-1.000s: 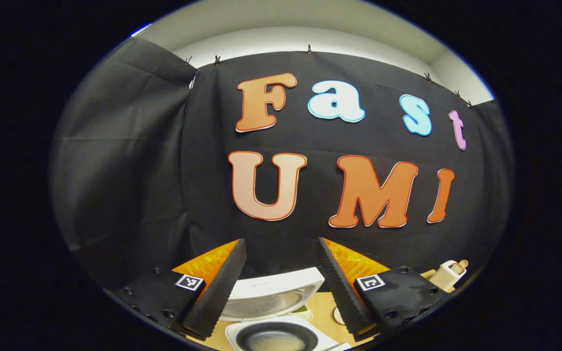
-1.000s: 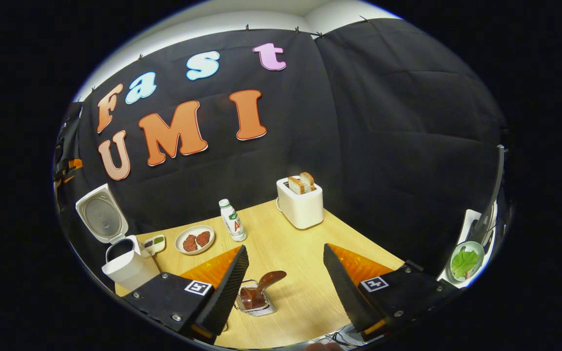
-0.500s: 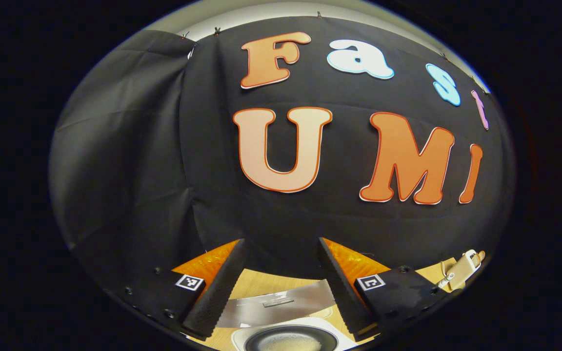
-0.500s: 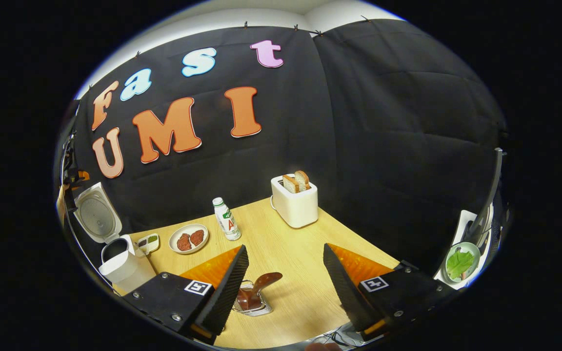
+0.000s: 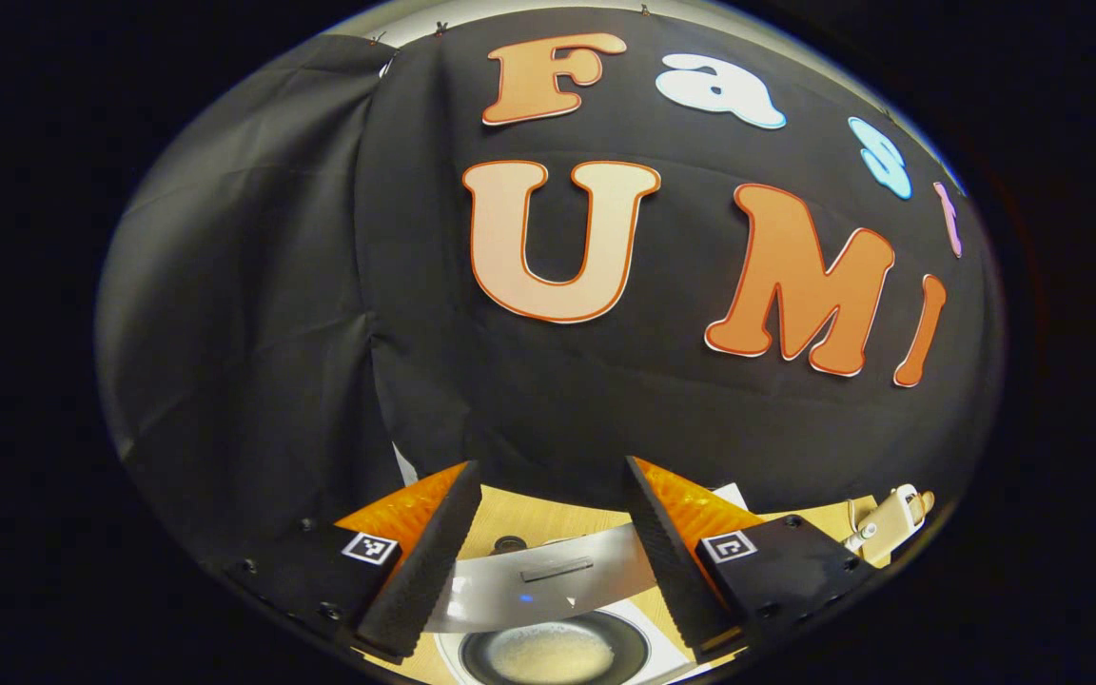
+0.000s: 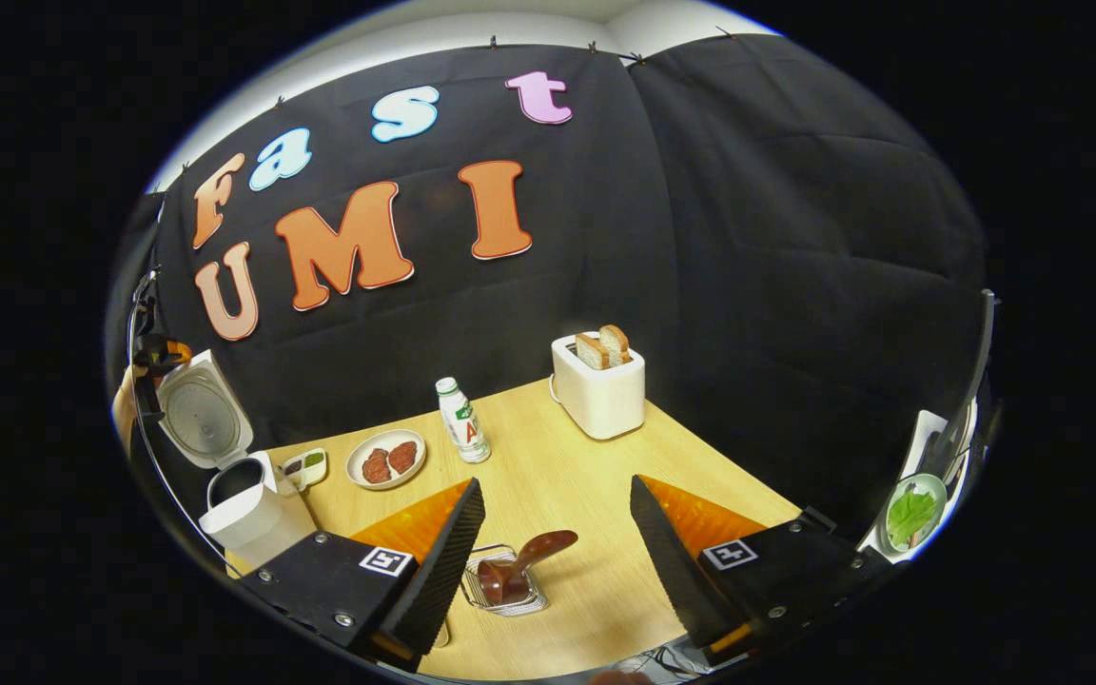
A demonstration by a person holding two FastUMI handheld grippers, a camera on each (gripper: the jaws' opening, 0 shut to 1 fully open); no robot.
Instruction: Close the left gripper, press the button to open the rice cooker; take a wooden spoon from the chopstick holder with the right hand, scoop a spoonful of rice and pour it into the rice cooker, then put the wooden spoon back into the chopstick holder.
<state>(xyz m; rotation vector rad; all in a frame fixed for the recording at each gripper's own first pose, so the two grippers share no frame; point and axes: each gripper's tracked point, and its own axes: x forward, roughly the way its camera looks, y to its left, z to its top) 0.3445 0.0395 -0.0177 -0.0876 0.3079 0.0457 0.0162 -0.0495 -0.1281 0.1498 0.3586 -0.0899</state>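
Tools, left (image 5: 548, 533) and right (image 6: 548, 542), gape wide and empty; wooden spoon (image 6: 516, 563) sits in chopstick holder (image 6: 500, 597).

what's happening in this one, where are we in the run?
The rice cooker stands open, lid up, with rice visible in its pot. The left claw hovers open above it, holding nothing. The right claw is open over the table, with the wooden spoon resting in the wire chopstick holder between its fingers.
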